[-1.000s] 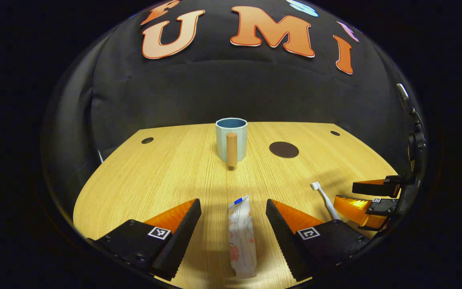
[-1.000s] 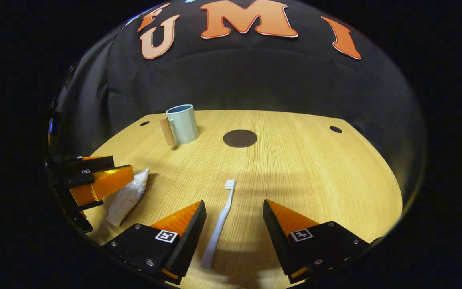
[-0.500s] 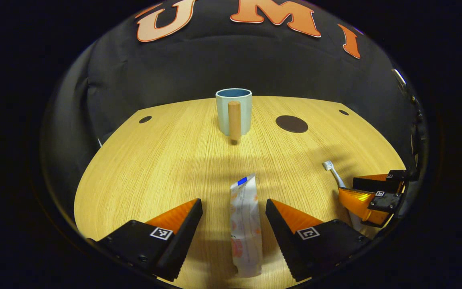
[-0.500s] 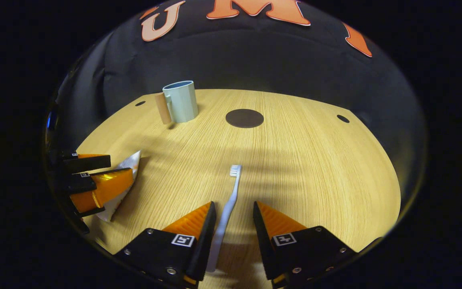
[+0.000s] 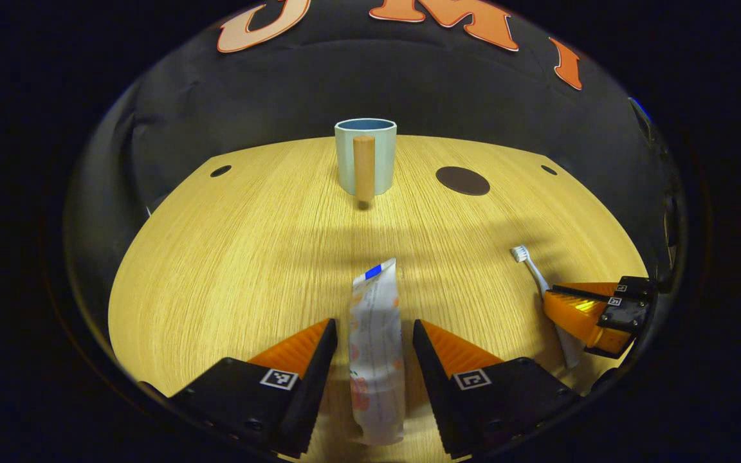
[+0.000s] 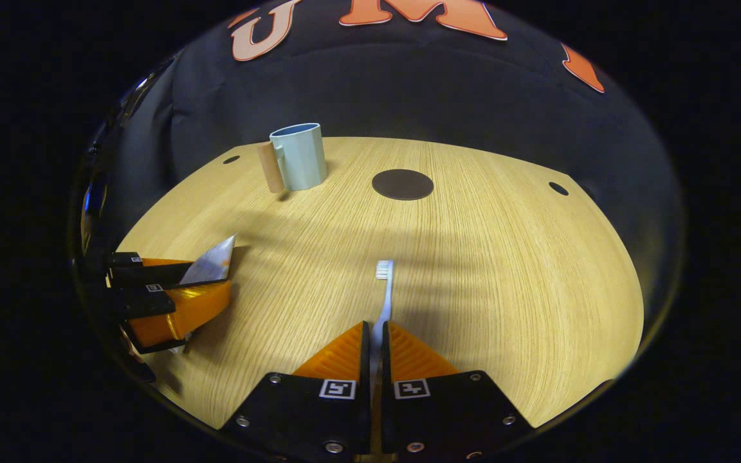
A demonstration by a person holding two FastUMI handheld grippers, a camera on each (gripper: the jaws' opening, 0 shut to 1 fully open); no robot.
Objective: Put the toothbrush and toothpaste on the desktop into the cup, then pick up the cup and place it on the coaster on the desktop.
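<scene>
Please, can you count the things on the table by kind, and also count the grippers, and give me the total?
Cup: 1
Coaster: 1
Toothbrush: 1
Toothpaste: 1
Grippers: 2, the left gripper and the right gripper
Total: 6

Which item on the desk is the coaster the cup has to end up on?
Start at the wooden desktop and find the pale blue cup with a wooden handle near its far edge. The coaster lies just right of that cup: a flat, dark round disc, bare on top. It is far larger than the small dark holes near the desktop's corners.
</scene>
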